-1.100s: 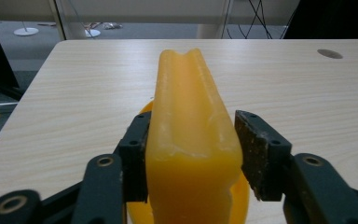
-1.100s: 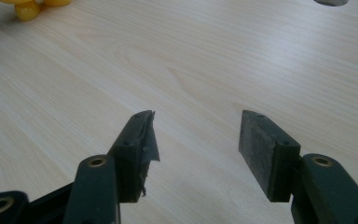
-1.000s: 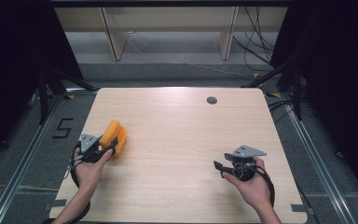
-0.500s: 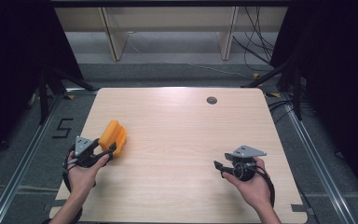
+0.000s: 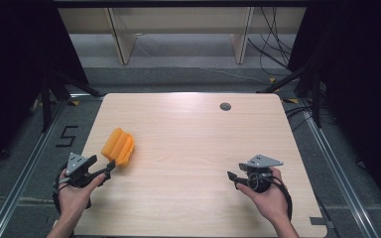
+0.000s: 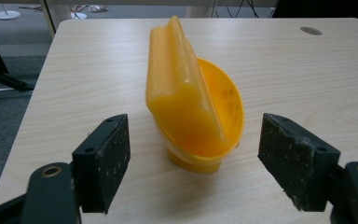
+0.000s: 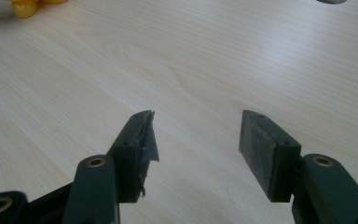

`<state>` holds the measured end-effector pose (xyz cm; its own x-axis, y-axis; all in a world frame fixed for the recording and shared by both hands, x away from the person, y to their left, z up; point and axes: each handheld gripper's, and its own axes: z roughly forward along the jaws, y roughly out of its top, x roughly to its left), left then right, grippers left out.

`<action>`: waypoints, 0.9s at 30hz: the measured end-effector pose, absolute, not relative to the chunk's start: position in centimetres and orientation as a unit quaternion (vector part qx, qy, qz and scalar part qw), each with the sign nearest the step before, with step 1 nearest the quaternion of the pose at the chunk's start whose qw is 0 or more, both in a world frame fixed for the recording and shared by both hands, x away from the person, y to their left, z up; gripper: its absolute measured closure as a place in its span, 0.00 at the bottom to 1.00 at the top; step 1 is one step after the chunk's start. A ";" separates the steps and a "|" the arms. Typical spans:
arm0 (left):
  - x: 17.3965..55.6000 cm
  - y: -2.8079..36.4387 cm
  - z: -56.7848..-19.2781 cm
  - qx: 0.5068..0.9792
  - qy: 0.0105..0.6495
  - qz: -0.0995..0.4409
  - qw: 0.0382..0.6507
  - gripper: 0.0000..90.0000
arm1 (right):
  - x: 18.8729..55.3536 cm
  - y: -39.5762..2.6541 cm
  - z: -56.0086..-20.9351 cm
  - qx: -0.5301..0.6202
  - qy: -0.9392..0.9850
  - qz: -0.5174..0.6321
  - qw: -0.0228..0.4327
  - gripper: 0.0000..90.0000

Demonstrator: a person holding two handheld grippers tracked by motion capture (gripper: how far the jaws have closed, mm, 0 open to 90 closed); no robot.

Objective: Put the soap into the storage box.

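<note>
One wooden table (image 5: 188, 148) carries a single orange plastic scoop (image 5: 118, 147), which lies toward the left side, closer to the near edge than the far one. In the left gripper view the scoop (image 6: 191, 102) is one piece: a rounded bowl resting on the tabletop with a thick ridged handle rising from it and leaning away. Two grippers are in play, one per hand. The left gripper (image 5: 110, 167) sits just near and left of the scoop, its jaws having just been opening; they now stand wide apart with the scoop ahead of them and neither pad touching it. The right gripper (image 5: 232, 178) rests well apart, at the near right of the table, its two jaws spread with only bare wood between them. One small dark round hole (image 5: 225, 106) marks the far side of the table, right of the middle.
</note>
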<state>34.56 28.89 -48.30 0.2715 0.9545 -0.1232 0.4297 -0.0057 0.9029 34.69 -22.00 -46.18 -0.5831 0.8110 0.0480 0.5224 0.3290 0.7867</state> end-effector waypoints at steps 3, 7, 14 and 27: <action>34.0 29.0 -48.3 0.654 0.529 0.280 0.463 0.27 | 34.7 -22.1 -46.2 0.419 0.797 0.396 0.179 0.50; 33.1 29.6 -48.5 0.655 0.528 0.276 0.465 0.27 | 34.7 -22.1 -46.2 0.419 0.797 0.397 0.179 0.50; 31.1 30.8 -49.4 0.665 0.523 0.269 0.460 0.27 | 34.7 -22.1 -46.2 0.419 0.795 0.398 0.181 0.50; 30.8 30.3 -50.3 0.686 0.510 0.227 0.467 0.28 | 34.8 -22.2 -46.2 0.418 0.794 0.404 0.177 0.50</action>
